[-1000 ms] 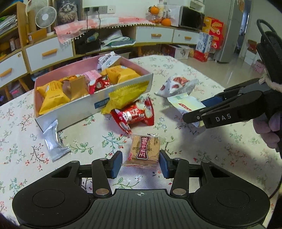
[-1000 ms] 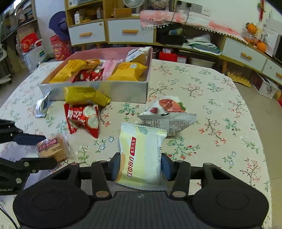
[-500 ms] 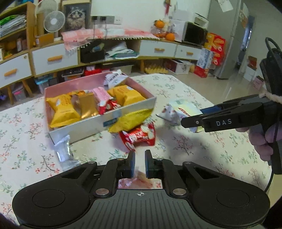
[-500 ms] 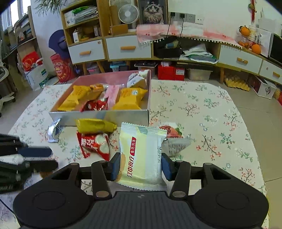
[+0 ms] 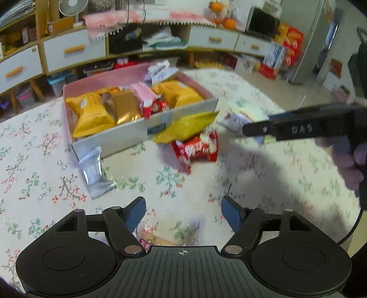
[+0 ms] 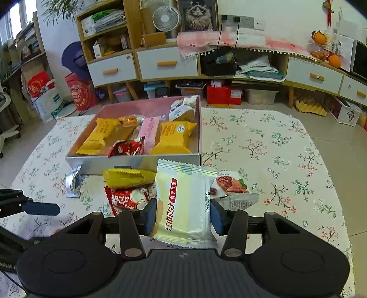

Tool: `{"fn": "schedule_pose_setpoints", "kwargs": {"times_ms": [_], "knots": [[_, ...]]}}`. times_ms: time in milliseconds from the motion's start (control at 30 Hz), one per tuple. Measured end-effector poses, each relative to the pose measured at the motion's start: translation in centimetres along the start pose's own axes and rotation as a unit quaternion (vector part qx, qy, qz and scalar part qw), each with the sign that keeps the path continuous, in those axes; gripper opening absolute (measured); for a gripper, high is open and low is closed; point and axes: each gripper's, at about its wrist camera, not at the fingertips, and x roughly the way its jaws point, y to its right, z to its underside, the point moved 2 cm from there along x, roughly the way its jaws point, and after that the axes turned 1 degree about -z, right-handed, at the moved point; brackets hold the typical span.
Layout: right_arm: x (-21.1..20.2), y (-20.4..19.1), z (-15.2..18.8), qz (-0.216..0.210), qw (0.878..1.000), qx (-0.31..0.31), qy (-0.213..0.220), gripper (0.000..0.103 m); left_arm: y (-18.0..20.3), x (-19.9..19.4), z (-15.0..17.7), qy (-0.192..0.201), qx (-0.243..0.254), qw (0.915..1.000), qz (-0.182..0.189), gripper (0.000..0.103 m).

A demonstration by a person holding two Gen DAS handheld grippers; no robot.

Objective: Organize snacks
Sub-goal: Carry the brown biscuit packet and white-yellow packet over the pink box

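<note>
Now left gripper [image 5: 183, 214] fingers opening, empty; biscuit packet [image 5: 152, 240] dropped at 6 o'clock, needs regrasping. Right gripper [image 6: 183, 216] clamps pale packet [image 6: 183, 206].

floor: we see pale tiles [image 6: 332, 119]
wall: white, with sockets [image 6: 238, 20]
furniture: wooden cabinets [image 6: 167, 64], white drawers
window: daylight at left [image 6: 13, 20]

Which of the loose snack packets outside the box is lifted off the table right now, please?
The pale yellow packet, clamped in the right gripper; the yellow, red and silver packets lie flat.
</note>
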Motion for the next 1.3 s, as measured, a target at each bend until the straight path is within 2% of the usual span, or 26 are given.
{"fn": "schedule_pose_setpoints", "kwargs": {"times_ms": [167,233,400,500,533,567,600,667,767,967,1167,1300], "knots": [[0.1,-0.2,0.3,-0.002,1.000,-0.006,-0.008,0.020,-0.1,1.1,0.8,-0.067,0.013,0.9973,-0.027,0.075],[0.1,-0.2,0.4,-0.001,1.000,-0.010,-0.011,0.020,-0.4,1.0,1.1,-0.081,0.021,0.9958,-0.038,0.075],[0.2,-0.1,0.5,-0.002,1.000,-0.011,-0.014,0.020,-0.9,0.7,1.9,-0.102,0.040,0.9935,-0.032,0.075],[0.3,-0.2,0.5,-0.002,1.000,-0.012,-0.016,0.020,-0.9,1.1,2.4,-0.113,0.049,0.9918,-0.031,0.072],[0.3,-0.2,0.5,-0.002,1.000,-0.013,-0.017,0.020,-0.8,1.2,2.4,-0.115,0.053,0.9914,-0.034,0.067],[0.4,-0.3,0.5,-0.002,1.000,-0.014,-0.018,0.020,-0.7,1.2,2.5,-0.116,0.058,0.9908,-0.039,0.054],[0.4,-0.3,0.5,-0.002,1.000,-0.014,-0.019,0.020,-0.7,1.2,2.6,-0.117,0.060,0.9905,-0.040,0.053],[0.3,-0.4,0.5,-0.002,1.000,-0.014,-0.019,0.020,-0.8,1.1,2.5,-0.111,0.059,0.9911,-0.042,0.041],[0.2,-0.5,0.1,-0.001,1.000,-0.015,-0.015,0.020,-1.3,0.7,2.1,-0.100,0.041,0.9932,-0.042,0.039],[-0.4,-0.9,-1.8,0.001,1.000,-0.002,0.013,0.020,-2.7,-0.3,0.2,-0.062,0.006,0.9964,-0.058,0.038],[0.6,-2.0,-4.1,-0.006,1.000,0.001,0.026,0.020,-4.1,-1.8,-3.6,0.004,-0.013,0.9970,-0.076,0.038],[1.9,-2.8,-5.7,-0.013,0.999,0.018,0.029,0.020,-5.5,-1.3,-6.3,0.039,-0.039,0.9951,-0.082,0.038]]}}
